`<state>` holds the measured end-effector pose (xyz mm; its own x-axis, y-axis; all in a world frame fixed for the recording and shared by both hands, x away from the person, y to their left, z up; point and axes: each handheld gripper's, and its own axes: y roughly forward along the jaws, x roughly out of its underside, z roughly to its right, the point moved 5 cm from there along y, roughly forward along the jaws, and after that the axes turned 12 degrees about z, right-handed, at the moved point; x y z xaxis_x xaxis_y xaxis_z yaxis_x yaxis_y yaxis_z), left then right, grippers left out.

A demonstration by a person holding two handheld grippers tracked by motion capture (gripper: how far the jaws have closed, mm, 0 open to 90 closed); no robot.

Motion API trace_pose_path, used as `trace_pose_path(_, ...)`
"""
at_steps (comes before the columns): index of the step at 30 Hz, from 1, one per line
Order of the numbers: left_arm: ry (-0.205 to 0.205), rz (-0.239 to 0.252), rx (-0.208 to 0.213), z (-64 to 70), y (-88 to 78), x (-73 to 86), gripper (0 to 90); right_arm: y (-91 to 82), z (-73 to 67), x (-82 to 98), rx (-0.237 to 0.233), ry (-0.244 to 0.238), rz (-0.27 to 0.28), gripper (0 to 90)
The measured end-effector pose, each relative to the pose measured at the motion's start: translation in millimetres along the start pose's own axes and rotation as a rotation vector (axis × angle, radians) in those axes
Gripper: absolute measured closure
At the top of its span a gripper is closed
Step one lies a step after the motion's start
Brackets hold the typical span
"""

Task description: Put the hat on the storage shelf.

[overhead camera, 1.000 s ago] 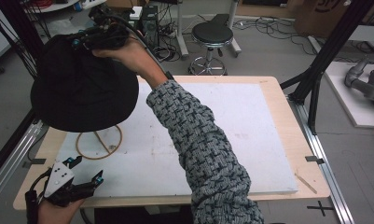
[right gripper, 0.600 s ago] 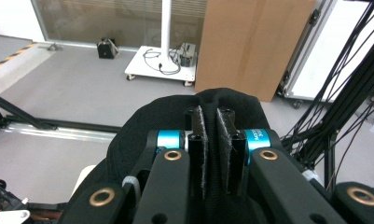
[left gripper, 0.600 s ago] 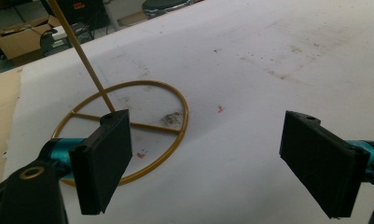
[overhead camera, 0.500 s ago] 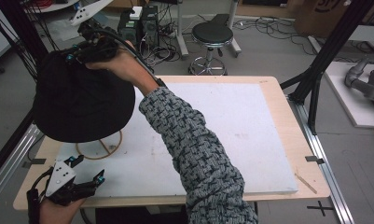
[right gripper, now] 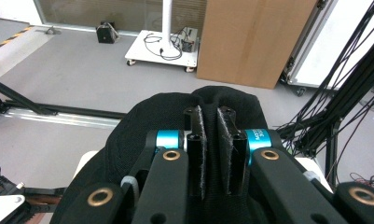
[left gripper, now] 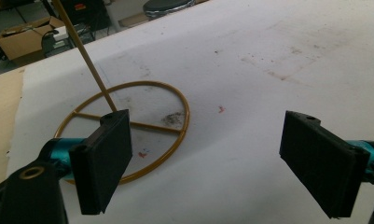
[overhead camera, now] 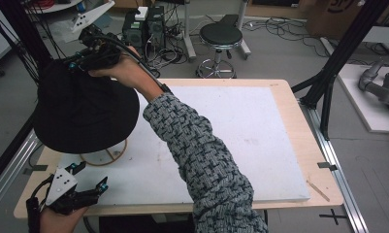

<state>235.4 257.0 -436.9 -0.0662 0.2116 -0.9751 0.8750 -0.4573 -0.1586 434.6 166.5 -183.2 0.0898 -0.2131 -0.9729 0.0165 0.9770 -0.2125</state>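
Black hat [overhead camera: 83, 116] hanging brim-down from pinching right claw [overhead camera: 92, 53], gold stand [left gripper: 124, 135] upright beneath, left claw [left gripper: 212, 158] wide, white table [overhead camera: 240, 131], cluttered workshop.

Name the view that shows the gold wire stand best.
The left gripper view: the stand shows whole at its base, a gold ring with crossbars and an upright rod, beyond the open left tongs. The high view has it mostly under the black hat.

A black stool [overhead camera: 221, 36] and a cardboard box [right gripper: 254, 42] stand on the floor.
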Motion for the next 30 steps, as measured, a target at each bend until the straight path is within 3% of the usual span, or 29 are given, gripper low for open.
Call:
trace_pose_path(5,0.000,0.000,0.001,0.0,-0.2,0.1,17.1,1.6,1.7,3.3,0.009,0.001,-0.008,77.5)
trace_pose_path(8,-0.001,0.000,0.001,0.2,0.2,0.1,17.2,1.1,2.6,0.9,0.025,0.014,0.025,70.9)
trace_pose_path(17,0.004,-0.001,0.005,1.4,0.0,-0.4,17.2,-12.4,8.6,3.2,0.064,0.015,0.015,66.4)
trace_pose_path(30,0.012,-0.004,0.021,6.0,2.6,-0.7,17.3,-67.4,22.5,13.5,0.139,0.026,0.018,52.0)
